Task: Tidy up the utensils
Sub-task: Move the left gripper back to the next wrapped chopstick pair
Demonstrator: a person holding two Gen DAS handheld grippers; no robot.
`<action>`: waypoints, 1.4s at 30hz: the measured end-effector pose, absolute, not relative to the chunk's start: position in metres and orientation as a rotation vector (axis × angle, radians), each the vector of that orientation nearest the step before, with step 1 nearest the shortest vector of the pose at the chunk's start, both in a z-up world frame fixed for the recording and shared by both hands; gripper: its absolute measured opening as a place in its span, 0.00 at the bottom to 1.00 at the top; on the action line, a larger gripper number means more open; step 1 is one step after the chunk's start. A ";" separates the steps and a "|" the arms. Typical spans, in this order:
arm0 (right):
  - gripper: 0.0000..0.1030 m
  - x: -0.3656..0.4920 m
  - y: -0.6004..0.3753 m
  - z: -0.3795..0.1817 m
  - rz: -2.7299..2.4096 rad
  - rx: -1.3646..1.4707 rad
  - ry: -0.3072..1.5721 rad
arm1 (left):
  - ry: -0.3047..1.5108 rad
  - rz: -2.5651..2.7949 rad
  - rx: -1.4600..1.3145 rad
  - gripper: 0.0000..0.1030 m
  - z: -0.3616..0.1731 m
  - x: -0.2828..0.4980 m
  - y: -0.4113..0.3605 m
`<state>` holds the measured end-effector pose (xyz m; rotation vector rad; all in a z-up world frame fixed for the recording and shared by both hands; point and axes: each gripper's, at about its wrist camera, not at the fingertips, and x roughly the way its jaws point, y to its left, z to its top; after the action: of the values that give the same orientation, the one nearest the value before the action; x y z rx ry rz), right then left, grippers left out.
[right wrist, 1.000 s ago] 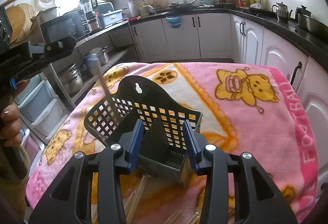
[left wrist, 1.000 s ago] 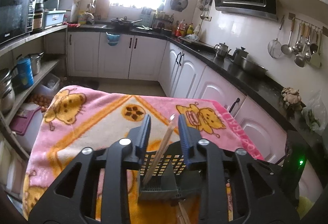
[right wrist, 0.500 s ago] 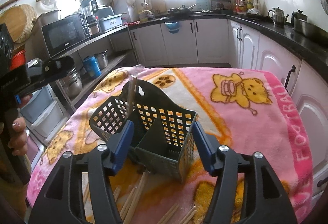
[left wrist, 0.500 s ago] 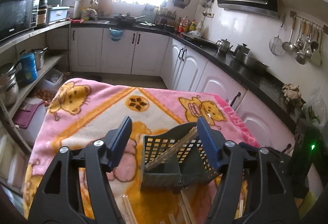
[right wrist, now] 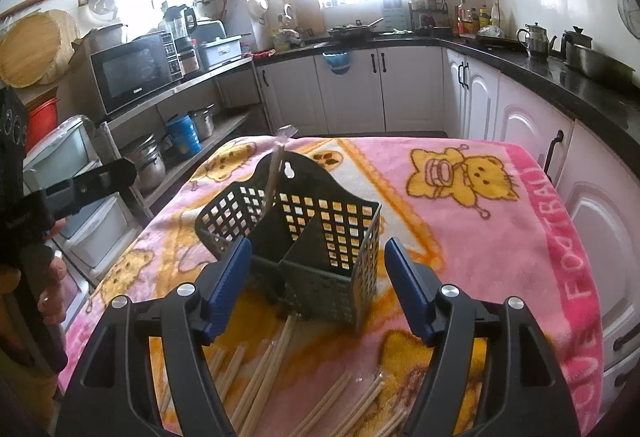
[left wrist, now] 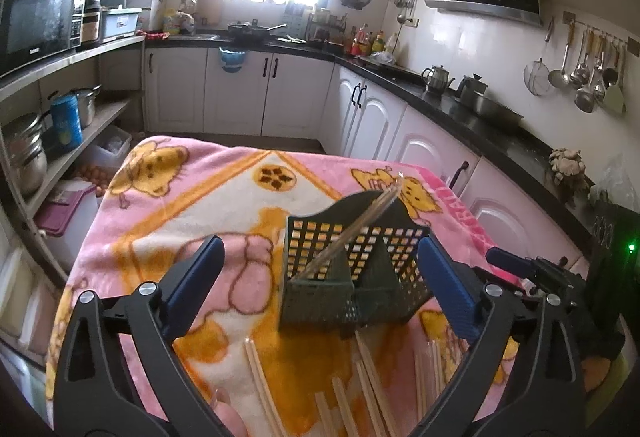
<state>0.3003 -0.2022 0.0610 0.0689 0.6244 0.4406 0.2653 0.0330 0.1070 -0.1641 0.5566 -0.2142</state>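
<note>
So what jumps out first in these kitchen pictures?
A dark mesh basket stands in the middle of a pink cartoon blanket, with one chopstick leaning in its left compartment. Loose chopsticks lie scattered on the blanket in front of it. Two blue-tipped tongs frame the view, left and right, both open and empty.

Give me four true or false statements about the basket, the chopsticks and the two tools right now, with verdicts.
1. One chopstick leans inside the basket. True.
2. The left tool grips that chopstick. False: its jaws are open and have just been opening, clear of it.
3. Loose chopsticks lie on the blanket near the basket. True.
4. The right tool clamps the basket. False: its jaws are open, and have just been opening.
</note>
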 end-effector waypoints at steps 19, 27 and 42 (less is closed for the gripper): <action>0.65 0.259 -0.206 0.037 0.451 0.056 0.670 | 0.624 -0.190 -0.189 0.87 0.070 0.229 0.042; 0.65 0.249 -0.202 0.018 0.463 0.051 0.712 | 0.661 -0.178 -0.203 0.87 0.048 0.220 0.047; 0.64 0.245 -0.195 -0.024 0.476 0.056 0.803 | 0.751 -0.145 -0.228 0.87 -0.002 0.214 0.057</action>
<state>0.2454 -0.1949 -0.0240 0.0561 0.8026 0.4758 0.2141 0.0566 -0.0020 -0.2277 0.7514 -0.1446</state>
